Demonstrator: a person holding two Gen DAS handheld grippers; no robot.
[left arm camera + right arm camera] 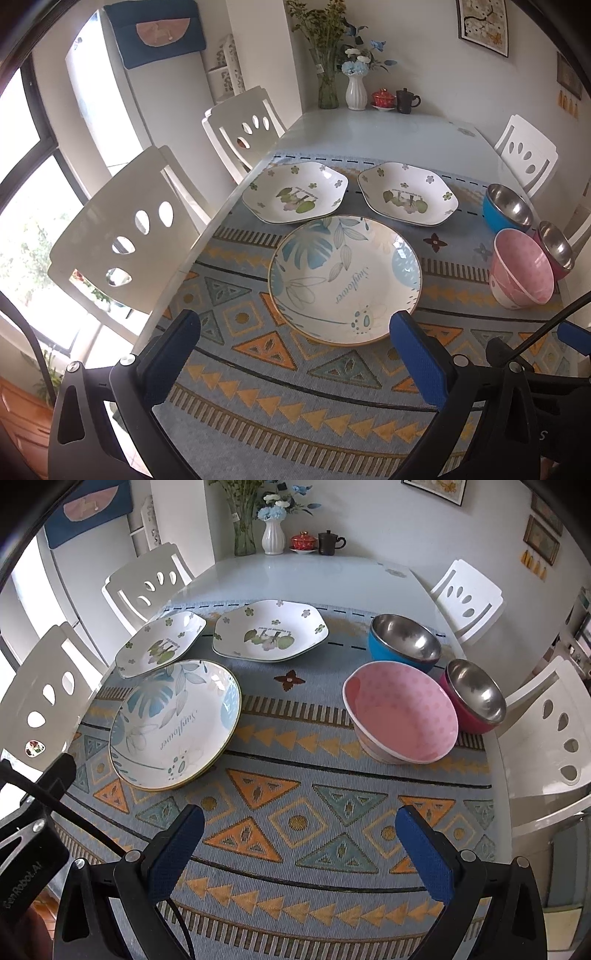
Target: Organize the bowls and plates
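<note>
A round blue-leaf plate [345, 278] [175, 723] lies on the patterned mat, with two hexagonal floral plates [295, 192] [408, 194] behind it; they also show in the right wrist view [160, 644] [269, 629]. To the right stand a pink dotted bowl [522, 273] [400, 716], a blue steel bowl [508, 208] [404, 642] and a magenta steel bowl [556, 249] [474, 696]. My left gripper [295, 326] is open and empty just before the round plate. My right gripper [299, 821] is open and empty over the mat, short of the pink bowl.
White chairs [122, 236] [554, 731] flank the table. Vases [356, 90] [273, 535], a red cup [380, 98] and a dark mug [406, 99] stand at the far edge of the table [369, 129]. The left gripper's body shows at the right view's left edge [29, 834].
</note>
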